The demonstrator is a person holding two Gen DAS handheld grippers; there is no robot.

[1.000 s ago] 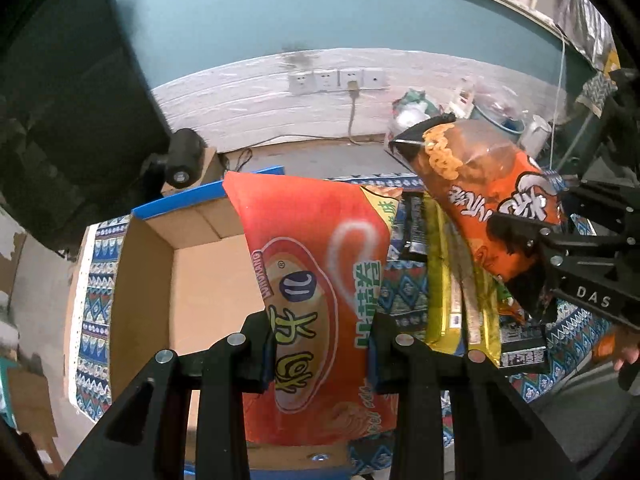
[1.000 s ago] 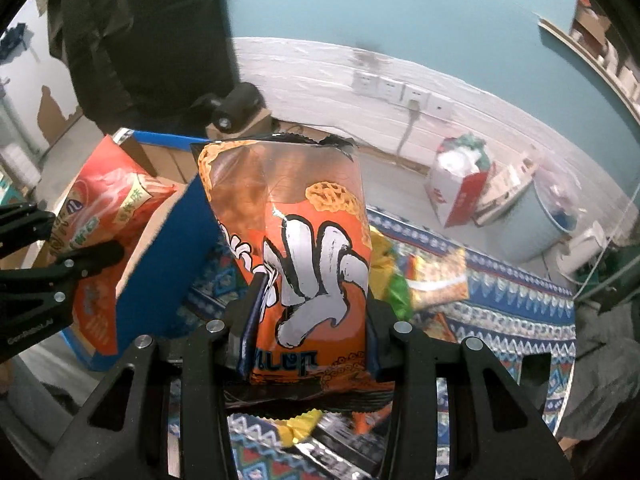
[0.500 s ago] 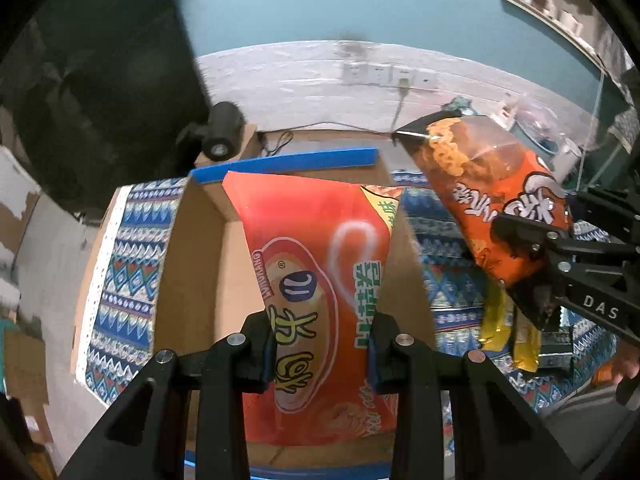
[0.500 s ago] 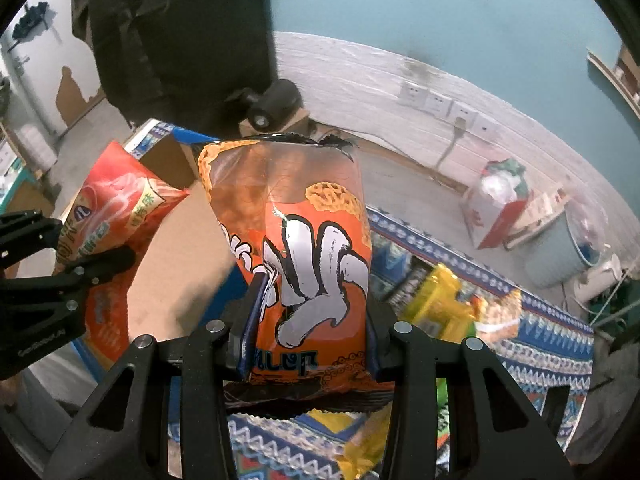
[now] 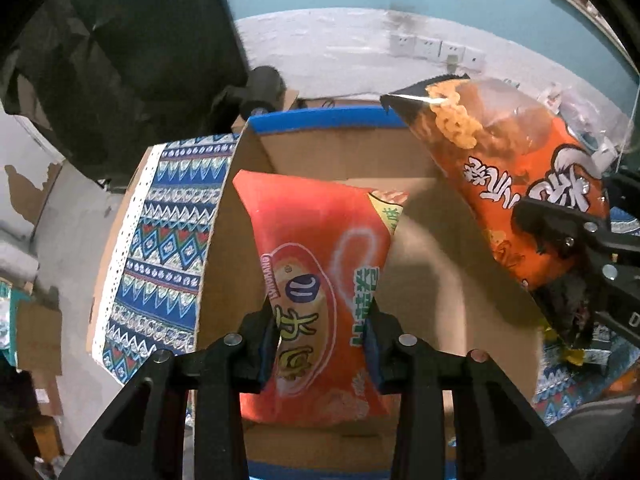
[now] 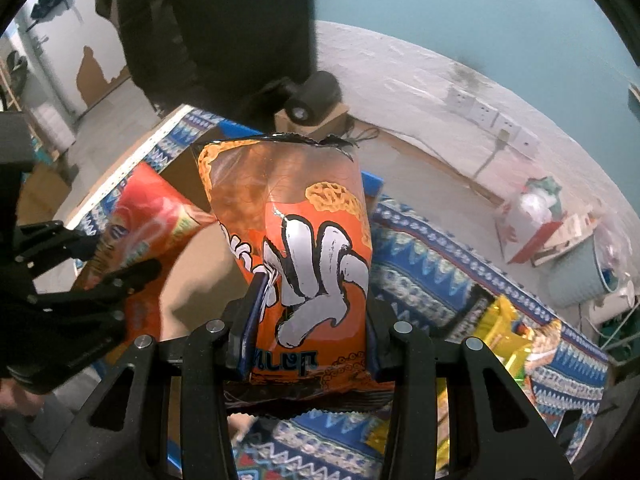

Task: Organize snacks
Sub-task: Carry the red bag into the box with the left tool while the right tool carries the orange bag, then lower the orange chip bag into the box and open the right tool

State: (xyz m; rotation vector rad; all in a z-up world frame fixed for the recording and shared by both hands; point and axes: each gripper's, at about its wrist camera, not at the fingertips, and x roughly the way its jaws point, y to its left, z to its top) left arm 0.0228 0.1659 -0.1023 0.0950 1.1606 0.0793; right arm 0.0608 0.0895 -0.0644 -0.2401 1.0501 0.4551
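Gripping a red snack bag (image 5: pixel 320 280) across its lower half, the left gripper (image 5: pixel 322 344) has its jaws closed against both sides of the bag and holds it over the open cardboard box (image 5: pixel 436 248). The box sits on a patterned cloth (image 5: pixel 160 240); its far wall carries a blue edge (image 5: pixel 320 120), and bare cardboard floor shows to the right of the red bag. The right gripper (image 6: pixel 308 328) has its jaws pressed onto an orange snack bag (image 6: pixel 296 240), which hangs above the box's right edge in the left wrist view. Only the right wrist view shows the remaining snacks: a yellow packet (image 6: pixel 504 328) and others lying on the cloth right of the box. Only the left wrist view shows the box interior fully.
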